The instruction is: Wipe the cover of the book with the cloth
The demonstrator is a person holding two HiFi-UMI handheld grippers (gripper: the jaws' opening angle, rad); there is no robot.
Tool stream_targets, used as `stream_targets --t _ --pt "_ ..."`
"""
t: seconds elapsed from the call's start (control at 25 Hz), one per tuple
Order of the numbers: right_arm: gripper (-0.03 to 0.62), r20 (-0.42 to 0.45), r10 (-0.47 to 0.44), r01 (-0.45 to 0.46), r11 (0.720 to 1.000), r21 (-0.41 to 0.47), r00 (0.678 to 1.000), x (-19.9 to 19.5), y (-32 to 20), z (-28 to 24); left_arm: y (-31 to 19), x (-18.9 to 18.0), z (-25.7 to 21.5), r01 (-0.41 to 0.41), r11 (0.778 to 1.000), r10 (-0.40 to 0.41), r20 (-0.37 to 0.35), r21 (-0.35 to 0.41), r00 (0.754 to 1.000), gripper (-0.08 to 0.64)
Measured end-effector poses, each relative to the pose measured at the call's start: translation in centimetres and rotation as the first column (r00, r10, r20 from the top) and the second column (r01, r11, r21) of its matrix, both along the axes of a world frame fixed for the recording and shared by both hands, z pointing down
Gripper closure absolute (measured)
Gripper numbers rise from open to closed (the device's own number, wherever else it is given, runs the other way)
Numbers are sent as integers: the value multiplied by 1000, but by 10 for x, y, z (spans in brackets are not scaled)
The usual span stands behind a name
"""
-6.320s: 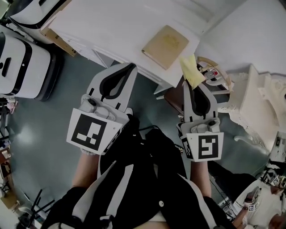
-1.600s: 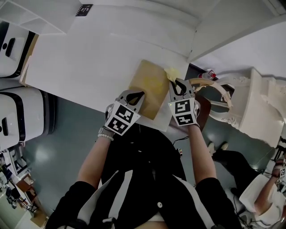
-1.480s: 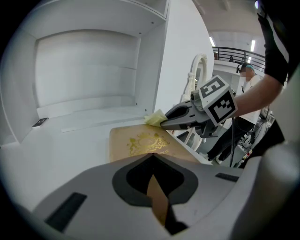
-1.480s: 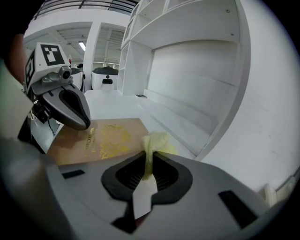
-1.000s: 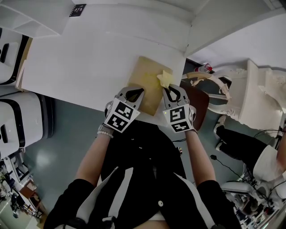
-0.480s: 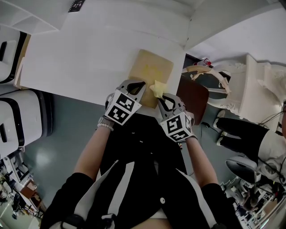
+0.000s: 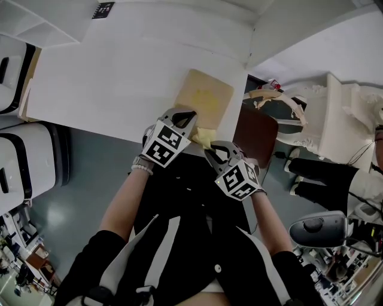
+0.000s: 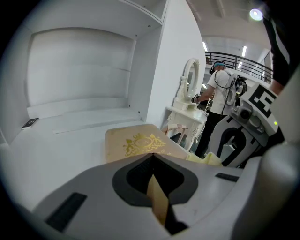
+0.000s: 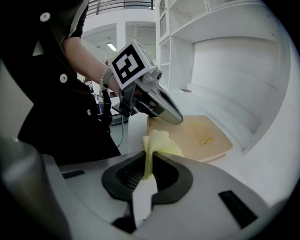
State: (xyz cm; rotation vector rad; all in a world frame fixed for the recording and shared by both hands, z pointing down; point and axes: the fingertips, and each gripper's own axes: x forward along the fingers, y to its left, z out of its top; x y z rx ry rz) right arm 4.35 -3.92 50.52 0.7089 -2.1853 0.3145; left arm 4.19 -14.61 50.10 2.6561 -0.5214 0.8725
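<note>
A tan book [image 7: 204, 100] with a gold crest lies on the white table [image 7: 119, 72], close to its near edge. My left gripper [image 7: 185, 115] is shut on the book's near edge; in the left gripper view the book [image 8: 133, 140] runs out from between the closed jaws of that gripper [image 8: 151, 157]. My right gripper [image 7: 210, 153] is shut on a yellow cloth [image 7: 203, 136], whose bunch rests at the book's near right corner, beside the left gripper. In the right gripper view the cloth [image 9: 158, 141] stands up from the right gripper [image 9: 149, 157], with the book [image 9: 199, 138] beyond it.
A brown chair seat [image 7: 254, 128] sits just right of the table's edge, with a white dressing table [image 7: 338, 119] beyond. White machines [image 7: 21, 149] stand at the left. A small marker tag [image 7: 103, 9] lies at the table's back. A person [image 8: 220, 91] stands in the distance.
My right gripper has dragged the cloth from the book's far right corner down across the cover to its near right corner. The left gripper has stayed clamped on the book's near edge.
</note>
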Motion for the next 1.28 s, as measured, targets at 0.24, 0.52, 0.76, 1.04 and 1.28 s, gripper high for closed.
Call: stream_targets --t 0.24,0.52,0.76,1.04,1.28 --pt "554 51 -28 28 1000 -9 998 0 -3 -24 -3 -2 -4 19 999 -19 -27 -30 999 560" --pt "554 170 200 -217 973 84 965 33 -74 -64 -20 -21 -13 87 996 -87 -38 3 996 560" --pt "554 200 463 -491 862 125 864 79 -140 -63 -29 -53 -18 176 984 -176 -26 -3 984 560" --pt "554 140 572 -588 795 150 808 100 -183 -35 -31 -82 -10 231 973 -231 3 -17 973 561" --pt "554 64 576 -578 804 135 815 91 -188 -8 -27 -86 1 221 975 -220 29 -37 975 560"
